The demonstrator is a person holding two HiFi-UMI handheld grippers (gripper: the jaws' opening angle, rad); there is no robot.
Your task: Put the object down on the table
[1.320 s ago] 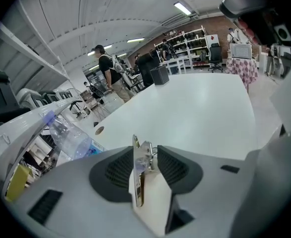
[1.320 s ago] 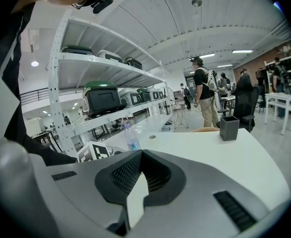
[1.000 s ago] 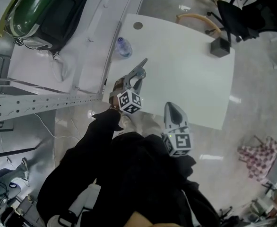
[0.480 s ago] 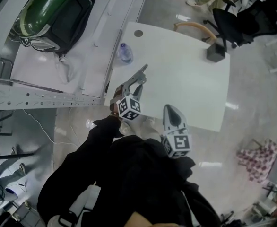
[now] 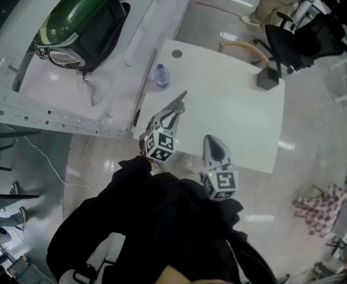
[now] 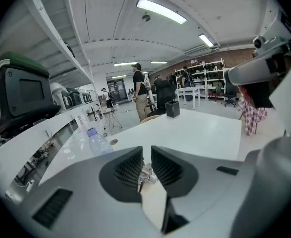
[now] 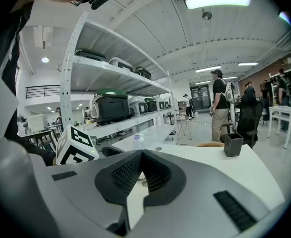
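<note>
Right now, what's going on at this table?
A person stands at the white table with a two-jaw gripper in each hand. The left gripper reaches over the table's near-left part and its jaws are closing. A small crinkled shiny thing shows in the gap between them, apparently lying on the tabletop rather than pinched. The right gripper sits at the near edge, jaws together and empty. A water bottle and a black box stand farther off.

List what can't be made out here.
- Left gripper view: the crumpled thing between the left gripper's closing jaws is too small, and too covered by them, to identify.
- Head view: the bottle label is too small to read.
- Head view: the box contents are too small and dark.
</note>
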